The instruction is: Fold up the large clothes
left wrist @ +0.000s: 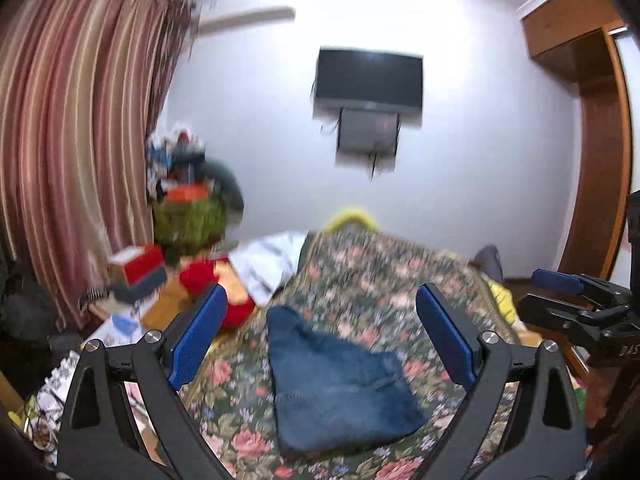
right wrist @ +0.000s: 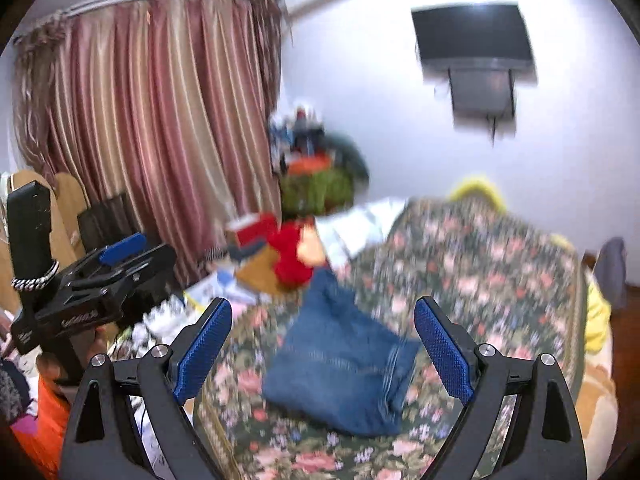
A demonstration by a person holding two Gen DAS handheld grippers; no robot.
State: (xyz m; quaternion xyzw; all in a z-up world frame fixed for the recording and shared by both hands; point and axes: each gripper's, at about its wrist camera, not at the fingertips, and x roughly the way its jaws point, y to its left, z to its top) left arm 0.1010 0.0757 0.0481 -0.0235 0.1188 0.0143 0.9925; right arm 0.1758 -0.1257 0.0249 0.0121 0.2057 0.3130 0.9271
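Note:
A folded pair of blue jeans (left wrist: 336, 380) lies on the floral bedspread (left wrist: 384, 276). It also shows in the right wrist view (right wrist: 344, 364). My left gripper (left wrist: 320, 336) is open and empty, held above the jeans. My right gripper (right wrist: 324, 340) is open and empty, also above the jeans. The right gripper shows from the side at the right edge of the left wrist view (left wrist: 576, 300). The left gripper shows at the left of the right wrist view (right wrist: 92, 284).
A red garment (right wrist: 292, 256) and a white cloth (right wrist: 360, 224) lie at the bed's far left corner. Boxes and clutter (left wrist: 140, 272) stand by the striped curtain (left wrist: 72, 128). A TV (left wrist: 370, 80) hangs on the far wall. A wooden wardrobe (left wrist: 600, 140) stands at the right.

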